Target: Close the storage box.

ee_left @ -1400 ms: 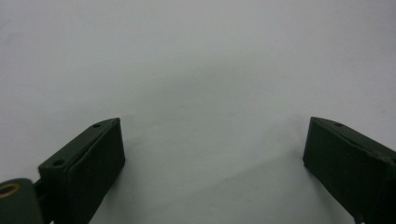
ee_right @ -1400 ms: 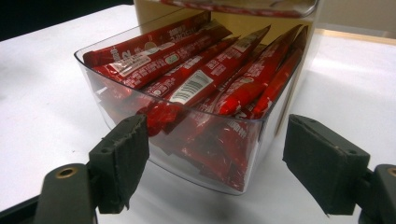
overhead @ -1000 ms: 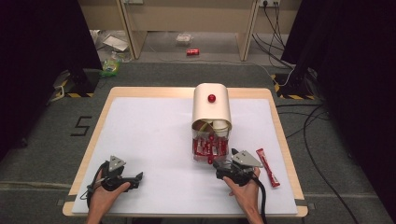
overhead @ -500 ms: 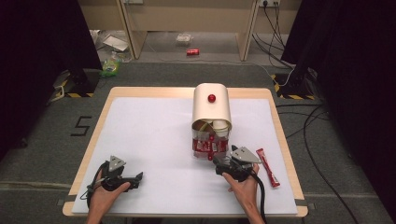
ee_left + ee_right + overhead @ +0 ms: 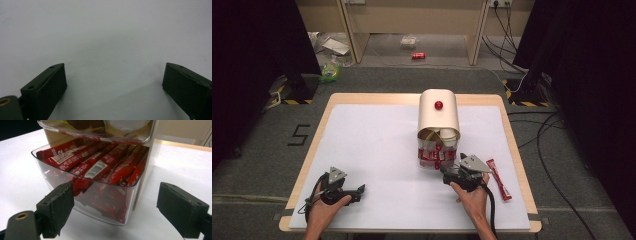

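One red sachet is seen lying loose on the white table, just outside the right gripper on its far-right side, apart from it and untouched. Many more red sachets are packed in the clear drawer at the foot of the cream dispenser, and that drawer is found directly ahead of the right gripper, between the lines of its two jaws but not yet between the pads. The jaws are held wide apart, and nothing is gripped by them; the left pad is seen just short of the drawer's front wall, the right pad off past its corner.

Nothing is being done with the left gripper: it is rested low on the bare table, well away from the dispenser. In the left gripper view its jaws are spread, with only white surface between the fingers.

As a judgement, the work appears to be at an early stage. An approach to the drawer has been made, but no sachet is taken hold of and the drawer is not clasped. What is left, it seems, is the closing in, the grasp on drawer or sachet, and whatever placing is to be done afterwards. Whether the loose sachet is to go into the drawer cannot be told.
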### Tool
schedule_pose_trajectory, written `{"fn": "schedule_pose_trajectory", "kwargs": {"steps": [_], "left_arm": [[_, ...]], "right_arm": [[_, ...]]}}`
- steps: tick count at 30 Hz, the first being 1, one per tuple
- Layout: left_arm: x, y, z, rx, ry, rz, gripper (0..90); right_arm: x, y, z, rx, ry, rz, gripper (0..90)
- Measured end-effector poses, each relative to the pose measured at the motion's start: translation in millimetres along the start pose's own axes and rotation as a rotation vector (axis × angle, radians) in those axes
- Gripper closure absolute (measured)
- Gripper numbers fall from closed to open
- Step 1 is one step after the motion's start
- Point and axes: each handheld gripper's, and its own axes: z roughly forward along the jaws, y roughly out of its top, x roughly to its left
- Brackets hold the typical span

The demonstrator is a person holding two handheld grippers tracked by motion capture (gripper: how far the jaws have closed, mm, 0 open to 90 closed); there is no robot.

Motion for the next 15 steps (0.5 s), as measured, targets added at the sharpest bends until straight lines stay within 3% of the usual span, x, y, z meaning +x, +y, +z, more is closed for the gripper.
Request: {"fn": "schedule_pose_trajectory", "kwargs": {"steps": [15], "left_arm": [[0.0, 0.0, 0.0, 0.000, 0.000, 0.000, 4.6]], "right_arm": [[-2.6, 6.4, 5.5, 0.006, -0.018, -0.014, 15.0]]}}
